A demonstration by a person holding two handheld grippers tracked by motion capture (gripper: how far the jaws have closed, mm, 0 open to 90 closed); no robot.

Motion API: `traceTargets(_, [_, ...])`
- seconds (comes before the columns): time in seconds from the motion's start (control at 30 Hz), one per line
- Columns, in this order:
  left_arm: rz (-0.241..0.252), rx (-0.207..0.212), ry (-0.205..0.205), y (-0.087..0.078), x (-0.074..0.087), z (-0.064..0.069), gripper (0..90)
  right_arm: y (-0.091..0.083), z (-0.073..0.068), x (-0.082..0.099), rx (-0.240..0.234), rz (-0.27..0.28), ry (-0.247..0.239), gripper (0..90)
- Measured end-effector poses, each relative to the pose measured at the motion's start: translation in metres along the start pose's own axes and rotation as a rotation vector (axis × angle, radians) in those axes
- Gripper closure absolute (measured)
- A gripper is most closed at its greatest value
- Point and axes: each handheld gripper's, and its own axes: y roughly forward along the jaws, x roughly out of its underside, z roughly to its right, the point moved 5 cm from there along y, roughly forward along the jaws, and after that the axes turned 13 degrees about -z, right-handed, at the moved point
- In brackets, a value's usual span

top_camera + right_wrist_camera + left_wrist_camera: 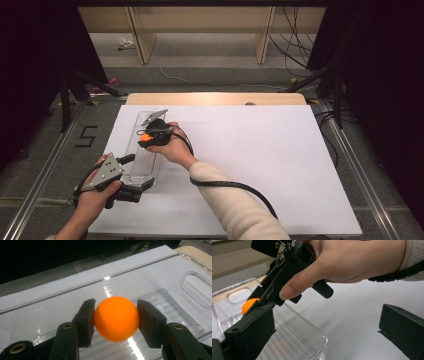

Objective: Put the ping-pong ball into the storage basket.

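With the right tongs (116, 320) clamped on the ball (116, 318) above the bin (175, 272) at the counter's 9 o'clock, lower it gently before releasing, while the left tongs (324, 340), spread wide, straddle the bin's near corner.

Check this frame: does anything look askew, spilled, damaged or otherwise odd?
Nothing stands out. The right gripper squarely clamps the round orange ball above the clear plastic tray, which lies flat and intact on the white sheet. The left gripper is open beside the tray's near end.
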Motion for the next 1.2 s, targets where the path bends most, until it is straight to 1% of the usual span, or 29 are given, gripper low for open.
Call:
traceTargets(1.03, [-0.002, 0.001, -0.001, -0.0002, 0.0000, -0.0001, 0.0, 0.0018, -0.0009, -0.0006, 0.000, -0.002, -0.001, 50.7])
traceTargets(1.2, [0.000, 0.000, 0.000, -0.0002, -0.0001, -0.0004, 0.0, 0.0012, -0.0011, -0.0012, -0.002, 0.003, 0.005, 49.0])
